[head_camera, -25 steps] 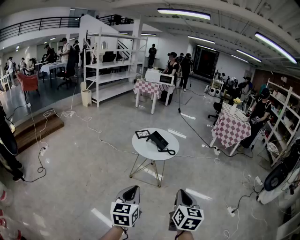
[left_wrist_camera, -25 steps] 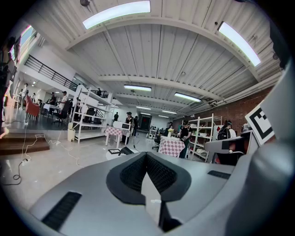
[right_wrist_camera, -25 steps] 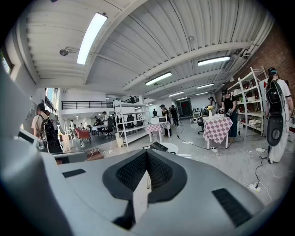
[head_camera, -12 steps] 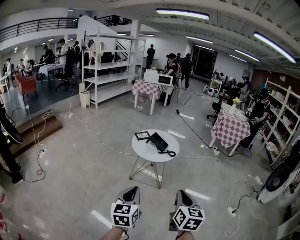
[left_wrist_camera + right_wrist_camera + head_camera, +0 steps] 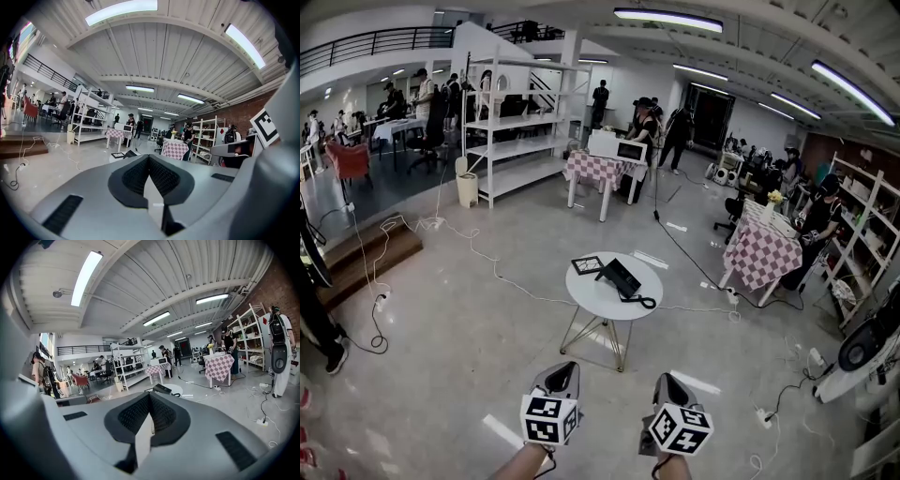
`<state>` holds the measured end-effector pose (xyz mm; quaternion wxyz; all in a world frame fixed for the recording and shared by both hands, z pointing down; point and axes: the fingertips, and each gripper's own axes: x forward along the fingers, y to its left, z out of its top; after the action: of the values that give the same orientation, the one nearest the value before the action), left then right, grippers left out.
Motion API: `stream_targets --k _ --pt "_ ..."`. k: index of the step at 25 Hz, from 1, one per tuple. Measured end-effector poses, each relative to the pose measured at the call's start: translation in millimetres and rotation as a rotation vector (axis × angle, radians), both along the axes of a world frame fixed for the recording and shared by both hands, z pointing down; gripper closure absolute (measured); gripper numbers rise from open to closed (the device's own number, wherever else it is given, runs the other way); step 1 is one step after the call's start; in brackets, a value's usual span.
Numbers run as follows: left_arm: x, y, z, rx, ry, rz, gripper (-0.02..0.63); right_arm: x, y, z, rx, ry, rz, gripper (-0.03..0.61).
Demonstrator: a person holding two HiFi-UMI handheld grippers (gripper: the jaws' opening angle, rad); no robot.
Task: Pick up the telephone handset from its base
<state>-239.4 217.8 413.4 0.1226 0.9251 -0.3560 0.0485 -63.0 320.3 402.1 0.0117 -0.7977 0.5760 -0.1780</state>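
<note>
Firstly, table (image 5: 598,302): round, smooth white top on thin golden wire legs, standing on a glossy grey floor (image 5: 459,319).
Telephone (image 5: 620,278): black, boxy, wedge-shaped plastic, lying on the far half of the tabletop; handset too small to tell from its base.
Cord (image 5: 639,302): black, curled, resting on the tabletop just beside the telephone, toward the near right edge.
Square frame (image 5: 587,266): flat, black-bordered, on the tabletop just left of the telephone.
Left gripper (image 5: 565,371): grey moulded shell with a marker cube at the back; ribbed black pads (image 5: 136,176) pressed together, nothing between them.
Right gripper (image 5: 665,381): same grey shell and marker cube; ribbed black pads (image 5: 133,414) closed tip to tip, nothing held.
Telephone relative to jaws: well apart from both, ahead of them across open floor; between the two grippers' lines in the head view; visible just over the closed tips in both gripper views.
</note>
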Motion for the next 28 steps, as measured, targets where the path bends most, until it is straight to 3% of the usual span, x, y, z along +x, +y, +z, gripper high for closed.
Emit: stream_targets --k 12,28 --pt "2.3 -25.2 7.5 -0.028 -0.003 -0.002 0.597 17.6 -22.4 7.9 -0.024 0.0 0.031 0.555" --pt "61.6 -84.8 13.7 -0.015 -0.021 -0.004 0.598 79.2 -82.6 16.5 -0.012 -0.012 0.015 0.555"
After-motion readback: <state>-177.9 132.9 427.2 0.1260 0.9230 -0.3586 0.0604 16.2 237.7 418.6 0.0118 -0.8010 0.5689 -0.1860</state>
